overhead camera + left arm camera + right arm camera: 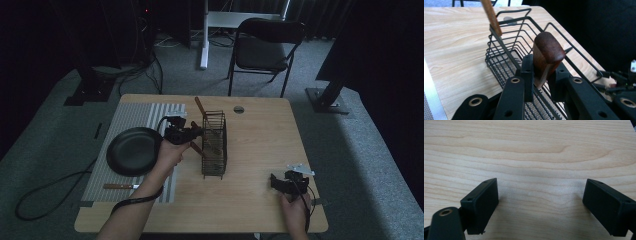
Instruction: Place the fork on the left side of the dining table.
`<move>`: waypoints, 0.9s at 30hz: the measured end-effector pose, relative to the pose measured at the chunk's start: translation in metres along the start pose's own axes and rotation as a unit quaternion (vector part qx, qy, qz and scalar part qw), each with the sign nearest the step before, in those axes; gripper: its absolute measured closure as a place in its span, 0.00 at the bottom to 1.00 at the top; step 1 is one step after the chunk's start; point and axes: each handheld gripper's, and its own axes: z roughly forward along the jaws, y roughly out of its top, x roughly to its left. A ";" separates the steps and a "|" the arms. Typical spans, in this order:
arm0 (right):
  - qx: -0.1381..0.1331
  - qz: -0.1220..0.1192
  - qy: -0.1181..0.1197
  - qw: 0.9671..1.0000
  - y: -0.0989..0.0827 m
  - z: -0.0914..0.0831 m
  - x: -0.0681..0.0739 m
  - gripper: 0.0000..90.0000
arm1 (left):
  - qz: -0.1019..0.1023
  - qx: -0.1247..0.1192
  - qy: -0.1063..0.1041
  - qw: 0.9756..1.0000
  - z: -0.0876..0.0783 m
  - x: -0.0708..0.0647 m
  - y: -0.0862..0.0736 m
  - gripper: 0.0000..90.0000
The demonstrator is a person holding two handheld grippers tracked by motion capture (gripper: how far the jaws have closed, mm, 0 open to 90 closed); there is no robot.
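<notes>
Left gripper (541, 75): jaws pinched on a brown wooden handle (547, 56) — it stands in the wire basket (506, 60) just ahead.
Right gripper (540, 205): jaws spread, empty, over bare table (529, 150).
Progress: handle gripped, apparently not yet lifted out — a second wooden handle (491, 16) stands beyond.

Wooden table (260, 150), striped mat (131, 117), wire basket (214, 145), right tool (289, 183) resting.
</notes>
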 end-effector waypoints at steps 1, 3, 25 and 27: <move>0.000 0.000 0.000 1.000 0.000 0.000 0.000 0.14 | 0.003 0.000 0.004 1.000 -0.001 -0.001 0.001 0.85; 0.000 0.000 0.000 1.000 0.000 0.000 0.000 0.14 | 0.004 -0.003 0.002 1.000 -0.004 -0.003 0.004 0.85; -0.001 0.000 0.000 1.000 0.000 0.000 0.000 0.14 | 0.041 -0.054 -0.027 0.997 -0.076 -0.033 0.047 0.86; -0.001 0.000 0.000 1.000 0.000 0.000 0.000 0.14 | 0.037 -0.062 -0.028 0.997 -0.083 -0.031 0.051 0.86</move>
